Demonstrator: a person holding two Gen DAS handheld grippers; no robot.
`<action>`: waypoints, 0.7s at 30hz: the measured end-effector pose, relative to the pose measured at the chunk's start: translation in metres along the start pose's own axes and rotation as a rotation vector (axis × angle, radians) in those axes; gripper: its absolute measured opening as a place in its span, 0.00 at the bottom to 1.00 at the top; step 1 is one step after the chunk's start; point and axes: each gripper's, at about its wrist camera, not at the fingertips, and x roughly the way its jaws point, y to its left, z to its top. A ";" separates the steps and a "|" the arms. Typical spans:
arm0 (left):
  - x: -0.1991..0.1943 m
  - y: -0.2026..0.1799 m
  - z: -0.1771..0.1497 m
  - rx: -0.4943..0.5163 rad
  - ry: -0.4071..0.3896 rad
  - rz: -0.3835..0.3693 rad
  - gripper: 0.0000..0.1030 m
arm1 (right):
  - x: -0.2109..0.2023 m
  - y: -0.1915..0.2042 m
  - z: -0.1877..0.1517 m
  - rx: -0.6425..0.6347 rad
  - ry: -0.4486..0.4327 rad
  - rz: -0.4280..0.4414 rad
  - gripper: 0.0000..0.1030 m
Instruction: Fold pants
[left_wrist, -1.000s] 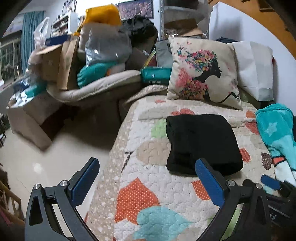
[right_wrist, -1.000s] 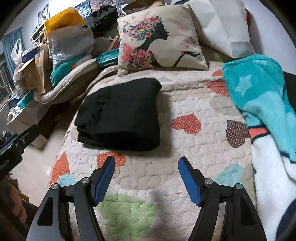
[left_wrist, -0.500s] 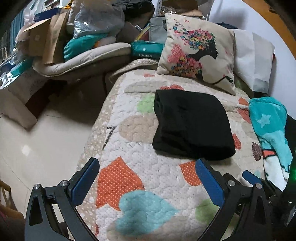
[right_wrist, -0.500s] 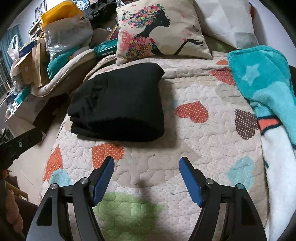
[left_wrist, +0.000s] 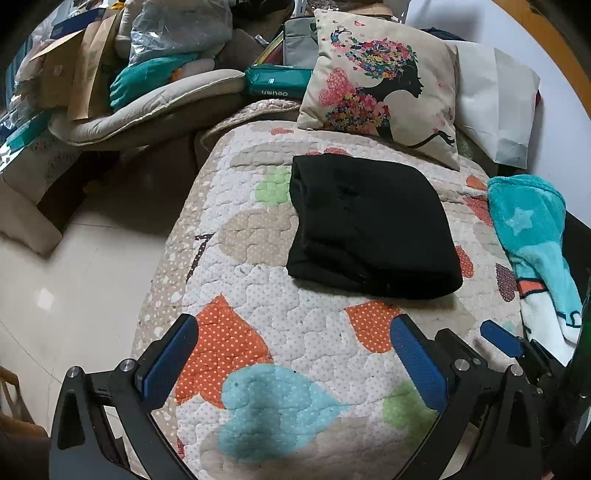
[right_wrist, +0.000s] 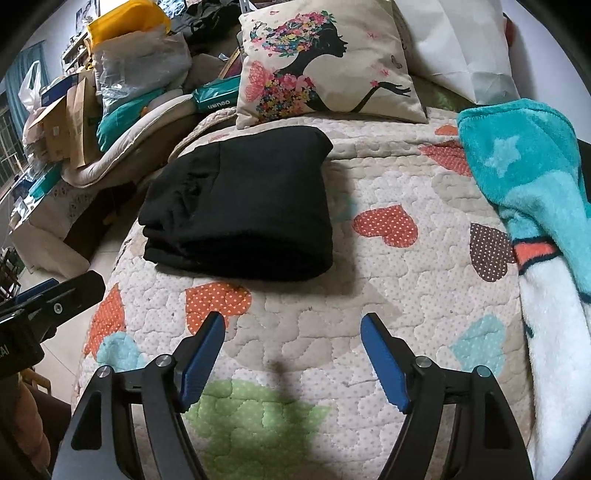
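Already folded into a thick rectangle, the black pants (left_wrist: 373, 225) lie flat on the heart-patterned quilt (left_wrist: 258, 280) of the bed, toward its far end and just in front of the printed cushion (left_wrist: 384, 88) (the one with a flower-haired silhouette). At far left, off the bed, bags and boxes (left_wrist: 122, 55) are heaped on a beige lounger. Nearer, the left claw (left_wrist: 295, 365) hovers over the quilt's near-left part with its blue pads wide apart and nothing between them, well short of the pants. To its right, the right claw (right_wrist: 293, 356) hangs over the near middle of the quilt; its jaws have just been opening further and hold nothing, only bare quilt showing between them. On the right edge, a teal star-print blanket (right_wrist: 524, 177) drapes over the bed, apart from the pants.
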 end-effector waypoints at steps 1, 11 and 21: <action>0.000 0.000 0.000 0.000 0.003 -0.005 1.00 | 0.000 0.000 0.000 0.001 0.001 0.001 0.78; 0.003 -0.004 -0.002 0.013 0.020 -0.028 1.00 | 0.000 0.002 -0.002 -0.005 0.002 0.001 0.79; 0.007 -0.001 -0.003 -0.004 0.042 -0.041 1.00 | 0.002 0.003 -0.002 -0.005 0.010 0.001 0.80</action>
